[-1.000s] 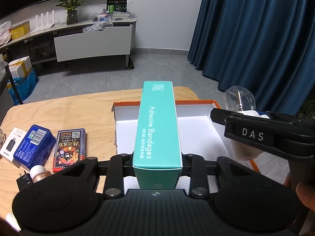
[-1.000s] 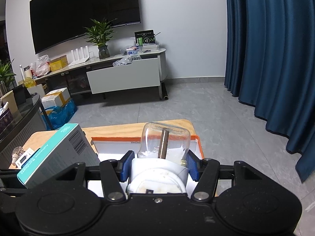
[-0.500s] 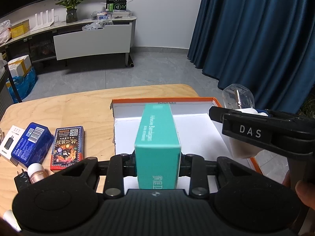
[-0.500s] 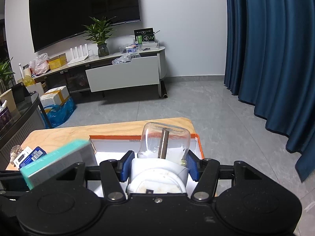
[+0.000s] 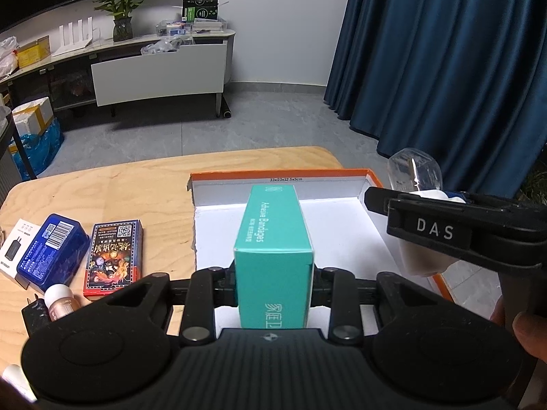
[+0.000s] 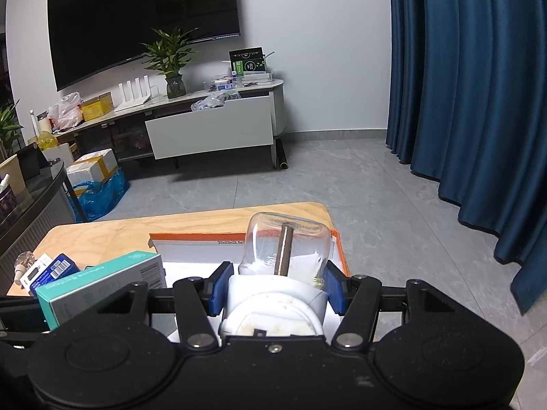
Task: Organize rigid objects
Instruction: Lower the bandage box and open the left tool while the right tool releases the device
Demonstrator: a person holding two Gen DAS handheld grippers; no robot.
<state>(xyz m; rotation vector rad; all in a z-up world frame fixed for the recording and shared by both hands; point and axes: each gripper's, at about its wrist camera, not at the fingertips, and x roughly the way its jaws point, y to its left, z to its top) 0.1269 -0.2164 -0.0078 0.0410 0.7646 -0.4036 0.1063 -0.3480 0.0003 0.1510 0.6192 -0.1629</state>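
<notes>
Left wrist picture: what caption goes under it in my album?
Left gripper jaws clamp a teal bandage box above the open white tray.

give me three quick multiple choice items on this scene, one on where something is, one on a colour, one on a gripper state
1. Where does the playing-card box lie?
A. inside the tray
B. on the wooden table left of the tray
C. on the floor

2. What colour is the outer rim of the cardboard tray?
A. orange
B. green
C. black

3. What is the right gripper doing?
A. hanging open and empty
B. clamped on a blue box
C. clamped on a clear bottle with a white cap

Answers:
1 B, it rests on the table beside the blue box.
2 A, the tray's edge is orange around white walls.
3 C, its blue pads press the white cap of the clear bottle.
</notes>
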